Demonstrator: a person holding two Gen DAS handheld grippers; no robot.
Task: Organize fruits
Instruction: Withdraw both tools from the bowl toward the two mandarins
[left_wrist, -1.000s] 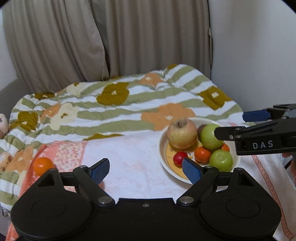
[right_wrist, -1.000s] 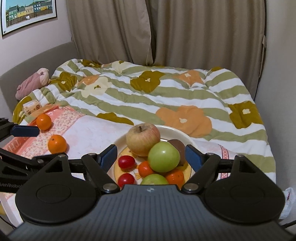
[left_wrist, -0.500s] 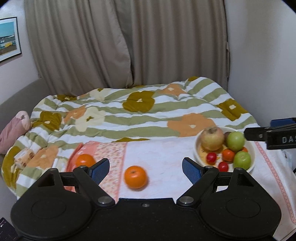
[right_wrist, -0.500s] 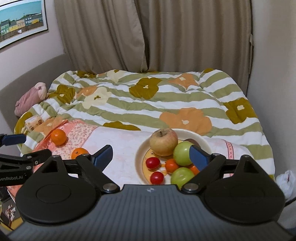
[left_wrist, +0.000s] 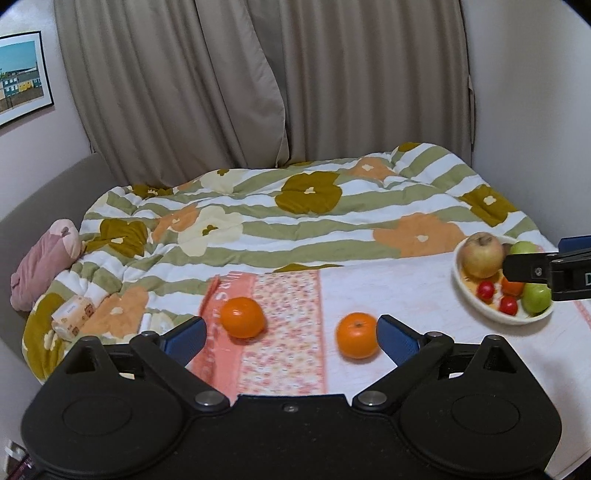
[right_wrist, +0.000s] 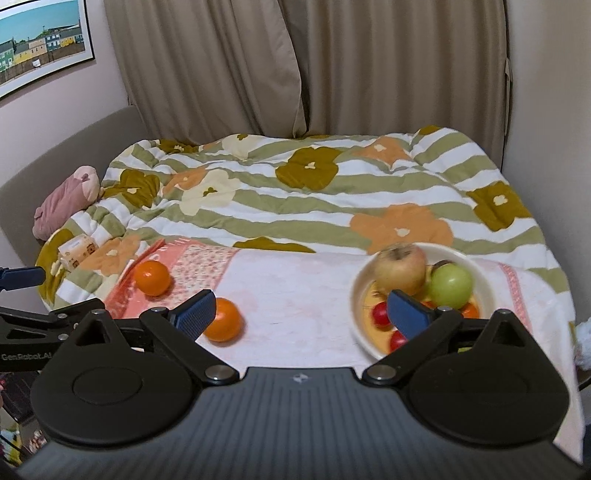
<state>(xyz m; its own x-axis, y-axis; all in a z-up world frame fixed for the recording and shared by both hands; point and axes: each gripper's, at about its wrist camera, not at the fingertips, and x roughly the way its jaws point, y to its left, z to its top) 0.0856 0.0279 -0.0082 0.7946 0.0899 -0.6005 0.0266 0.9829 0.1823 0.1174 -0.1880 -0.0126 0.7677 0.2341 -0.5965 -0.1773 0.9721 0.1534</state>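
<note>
Jaws of left gripper (left_wrist: 287, 341) opening, nothing between; right gripper (right_wrist: 301, 310) wide, empty. Two oranges (left_wrist: 357, 335) on bed; bowl (left_wrist: 491, 314) at 2 o'clock.

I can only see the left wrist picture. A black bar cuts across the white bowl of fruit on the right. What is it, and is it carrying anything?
Observer: That bar is one finger of the right gripper. In its own view the jaws stand open, with nothing between them.
Operator: What is the bar hiding in the bowl?
Observer: Part of a round green apple. The right wrist view shows it whole, on the far side of the round white ceramic bowl.
Operator: Is there anything past the bed's right edge?
Observer: Yes, a fluffy white and pale blue thing at the frame's edge. Too little of it shows to name it.
</note>
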